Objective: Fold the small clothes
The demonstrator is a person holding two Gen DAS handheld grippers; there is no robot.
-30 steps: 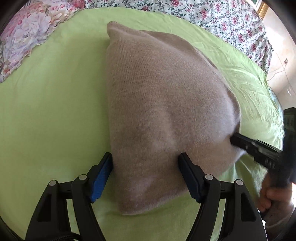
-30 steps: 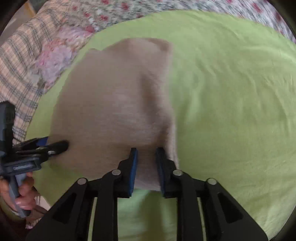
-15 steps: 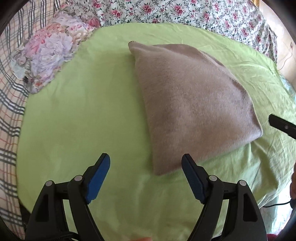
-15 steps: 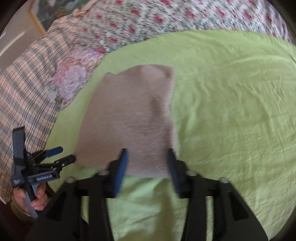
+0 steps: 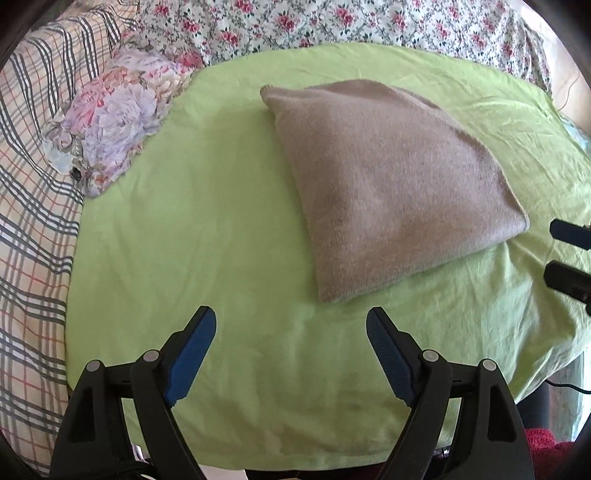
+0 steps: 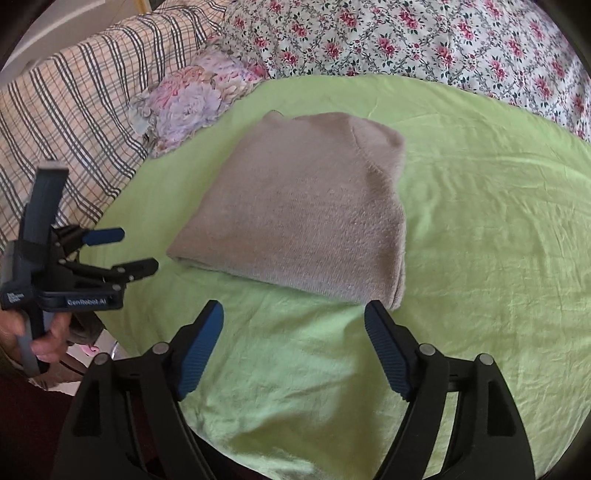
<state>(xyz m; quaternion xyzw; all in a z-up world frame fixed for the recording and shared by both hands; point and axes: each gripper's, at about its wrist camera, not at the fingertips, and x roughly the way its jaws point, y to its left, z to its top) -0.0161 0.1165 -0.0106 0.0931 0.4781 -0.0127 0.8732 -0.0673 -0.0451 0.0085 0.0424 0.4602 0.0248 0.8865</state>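
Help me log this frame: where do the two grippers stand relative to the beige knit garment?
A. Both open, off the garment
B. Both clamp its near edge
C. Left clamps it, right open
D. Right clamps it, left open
A: the left gripper and right gripper both show spread jaws over the green sheet, short of the folded beige garment.

Likely a home bedroom: floral bedspread, plaid blanket

the folded knit garment is a plain beige-taupe, lying on a lime-green sheet. behind it a white bedspread carries small pink-red roses with dark green leaves, a crumpled cloth shows large lilac and pink blooms, and a cream blanket is checked in grey and thin red lines. both the left gripper and right gripper are black with blue finger pads, and a dark red fabric, possibly a towel, shows at the lower right edge.
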